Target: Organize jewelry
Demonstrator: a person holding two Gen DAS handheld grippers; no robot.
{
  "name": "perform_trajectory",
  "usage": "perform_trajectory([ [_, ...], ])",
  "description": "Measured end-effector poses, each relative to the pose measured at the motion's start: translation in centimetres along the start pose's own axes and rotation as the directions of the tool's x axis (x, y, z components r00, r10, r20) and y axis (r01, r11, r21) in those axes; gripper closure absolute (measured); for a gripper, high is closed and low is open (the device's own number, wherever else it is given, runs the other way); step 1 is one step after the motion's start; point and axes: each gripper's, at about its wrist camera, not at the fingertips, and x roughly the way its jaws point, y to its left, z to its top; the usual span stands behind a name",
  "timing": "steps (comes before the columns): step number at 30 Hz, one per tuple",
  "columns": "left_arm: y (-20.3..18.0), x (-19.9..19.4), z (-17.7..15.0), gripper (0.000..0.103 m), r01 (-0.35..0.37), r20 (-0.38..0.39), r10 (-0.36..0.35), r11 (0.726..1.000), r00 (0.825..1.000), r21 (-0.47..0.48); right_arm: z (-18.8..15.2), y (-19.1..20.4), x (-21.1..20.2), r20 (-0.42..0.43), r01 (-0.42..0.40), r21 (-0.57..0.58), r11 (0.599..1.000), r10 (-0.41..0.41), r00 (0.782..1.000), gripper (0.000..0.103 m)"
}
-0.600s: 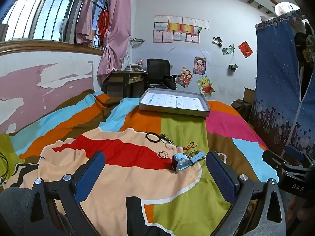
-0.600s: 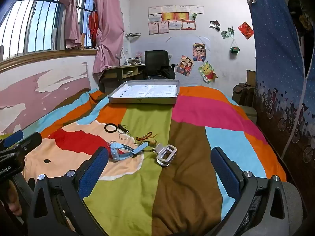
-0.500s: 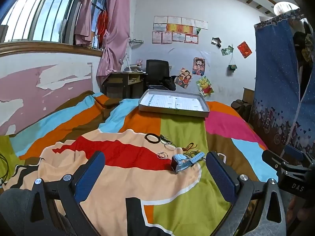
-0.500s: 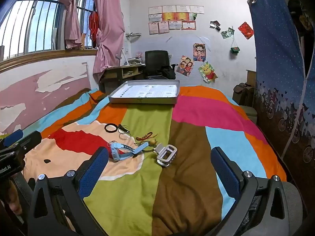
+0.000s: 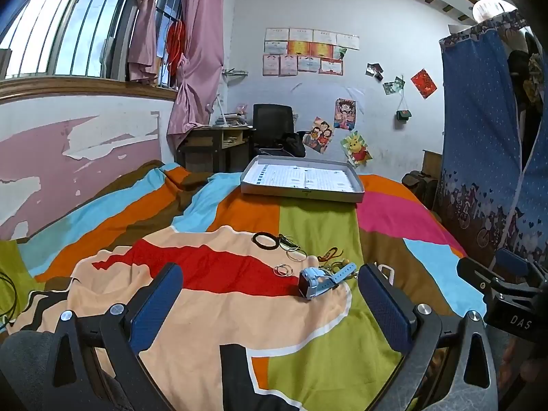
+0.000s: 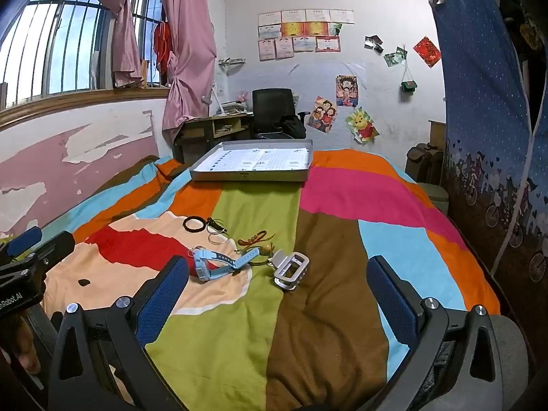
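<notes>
Jewelry lies in a loose cluster on the striped bedspread: a light blue watch (image 5: 320, 281) (image 6: 219, 263), a black ring (image 5: 264, 240) (image 6: 194, 223), thin metal hoops (image 5: 283, 270) (image 6: 218, 238), a red-brown cord with beads (image 5: 330, 255) (image 6: 255, 238) and a silver clasp (image 6: 291, 270). A grey shallow box (image 5: 301, 193) (image 6: 251, 174) sits farther back. My left gripper (image 5: 270, 301) is open and empty, just short of the cluster. My right gripper (image 6: 279, 294) is open and empty, near the clasp.
The bed is bounded by a pink and white wall (image 5: 68, 157) on the left and a blue curtain (image 5: 479, 157) on the right. A desk and black chair (image 5: 274, 126) stand beyond the box. The right gripper's body shows in the left view (image 5: 507, 294).
</notes>
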Motion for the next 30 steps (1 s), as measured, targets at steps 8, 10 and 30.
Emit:
perform_trajectory([
  [8,-0.23,-0.02,-0.02,0.0,0.001,0.001,-0.001,1.0,1.0,0.002,0.0,-0.01,-0.03,0.001,-0.001,0.002,1.0,0.001,1.0,0.001],
  [10,-0.24,-0.04,-0.02,0.0,0.0,0.001,0.0,1.0,1.0,0.003,0.0,-0.01,-0.04,0.001,-0.001,0.002,1.0,0.001,1.0,0.001],
  [30,-0.24,-0.07,-0.08,0.0,-0.003,0.004,0.003,1.0,1.0,0.006,-0.01,-0.11,-0.19,0.003,-0.003,0.005,1.0,0.003,1.0,0.001],
])
